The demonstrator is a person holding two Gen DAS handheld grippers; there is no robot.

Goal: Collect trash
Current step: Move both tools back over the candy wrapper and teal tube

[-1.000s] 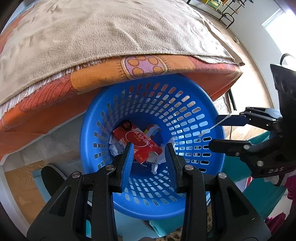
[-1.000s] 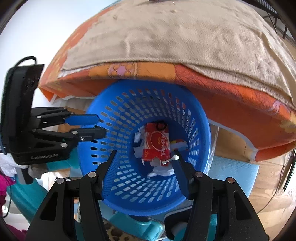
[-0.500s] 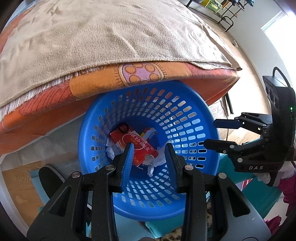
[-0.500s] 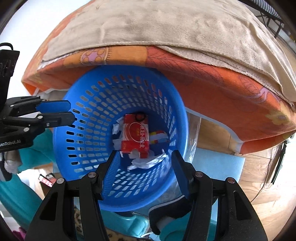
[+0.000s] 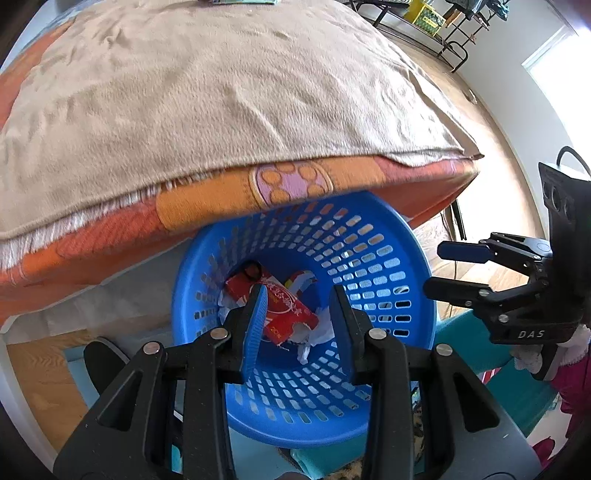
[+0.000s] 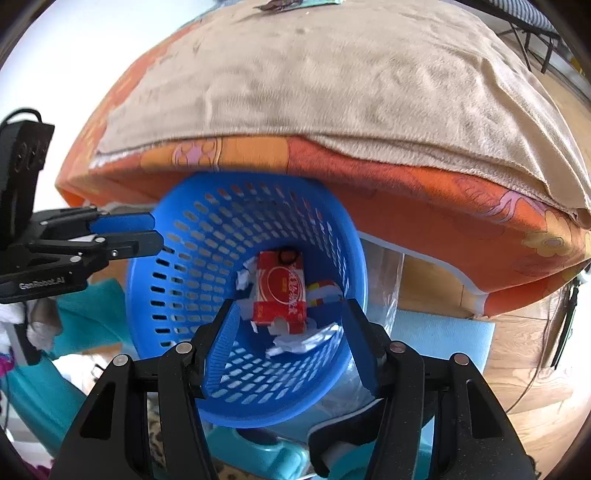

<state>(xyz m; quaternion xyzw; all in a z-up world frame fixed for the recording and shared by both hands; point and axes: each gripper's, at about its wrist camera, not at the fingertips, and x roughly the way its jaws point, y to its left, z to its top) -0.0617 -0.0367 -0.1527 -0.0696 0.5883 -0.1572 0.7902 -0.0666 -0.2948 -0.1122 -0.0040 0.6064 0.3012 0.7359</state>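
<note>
A blue perforated basket (image 5: 388, 266) (image 6: 184, 266) stands under the edge of a bed. Inside lie a red carton (image 5: 291, 314) (image 6: 282, 291) and crumpled white paper scraps (image 5: 321, 332) (image 6: 295, 343). My left gripper (image 5: 299, 325) is open and empty above the basket's near side; it also shows at the left of the right wrist view (image 6: 140, 236). My right gripper (image 6: 291, 343) is open and empty over the basket; it also shows at the right of the left wrist view (image 5: 447, 267).
A bed with an orange patterned sheet (image 5: 221, 199) (image 6: 424, 192) and a beige blanket (image 5: 221, 92) (image 6: 351, 81) overhangs the basket's far rim. Teal objects (image 5: 476, 350) (image 6: 85, 317) lie beside the basket. Wooden floor (image 6: 524, 350) lies to the right. A metal rack (image 5: 436, 26) stands far off.
A cotton swab held by my right gripper one second ago is gone from it; the right jaws are now open. Both grippers have lifted slightly away from the basket.
</note>
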